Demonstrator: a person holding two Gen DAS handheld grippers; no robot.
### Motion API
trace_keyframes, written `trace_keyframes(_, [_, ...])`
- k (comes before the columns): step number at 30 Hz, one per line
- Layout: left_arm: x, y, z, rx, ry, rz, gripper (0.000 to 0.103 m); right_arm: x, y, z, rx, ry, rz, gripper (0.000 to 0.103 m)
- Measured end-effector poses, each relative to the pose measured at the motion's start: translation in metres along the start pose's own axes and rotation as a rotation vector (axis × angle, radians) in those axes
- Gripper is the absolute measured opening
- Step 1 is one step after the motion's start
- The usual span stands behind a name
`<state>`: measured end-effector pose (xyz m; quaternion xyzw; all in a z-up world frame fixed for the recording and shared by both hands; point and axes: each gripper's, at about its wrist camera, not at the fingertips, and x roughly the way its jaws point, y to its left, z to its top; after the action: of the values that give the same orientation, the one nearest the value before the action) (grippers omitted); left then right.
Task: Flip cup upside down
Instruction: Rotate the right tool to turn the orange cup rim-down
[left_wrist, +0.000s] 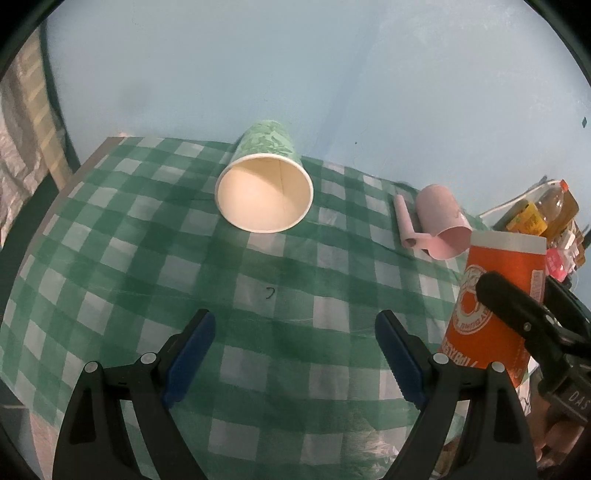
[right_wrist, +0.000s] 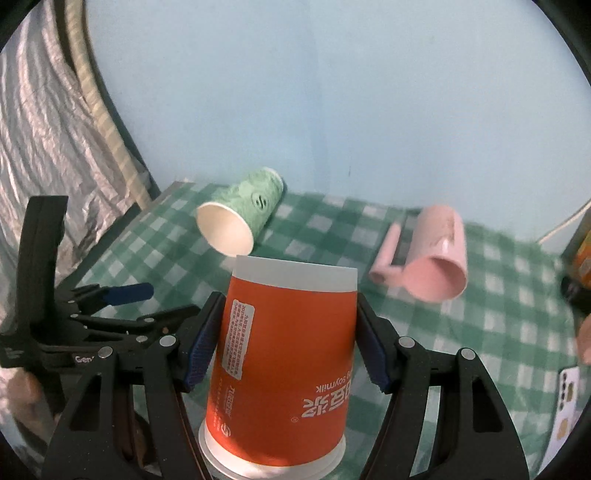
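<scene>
An orange paper cup (right_wrist: 284, 365) with a white band stands upside down between the fingers of my right gripper (right_wrist: 288, 336), which is shut on it; its rim is at the bottom. It also shows at the right of the left wrist view (left_wrist: 495, 314). A green paper cup (left_wrist: 264, 184) lies on its side on the green checked cloth, mouth toward me, and shows in the right wrist view (right_wrist: 240, 218). My left gripper (left_wrist: 295, 350) is open and empty, well short of the green cup.
A pink mug (right_wrist: 432, 258) lies on its side at the right, handle to the left, also in the left wrist view (left_wrist: 443, 225). Bottles and packets (left_wrist: 546, 218) crowd the far right. A phone (right_wrist: 567, 398) lies at the right edge. The blue wall is behind.
</scene>
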<state>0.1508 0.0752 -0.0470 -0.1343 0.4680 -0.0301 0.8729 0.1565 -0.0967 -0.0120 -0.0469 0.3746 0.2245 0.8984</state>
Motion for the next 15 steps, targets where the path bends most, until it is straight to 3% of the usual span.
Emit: trace_keyframes(15, [-0.009,0.019,-0.019,-0.097,-0.069,0.006,0.089,-0.005,0.005,0.005,-0.041,-0.159,-0.128,0.069])
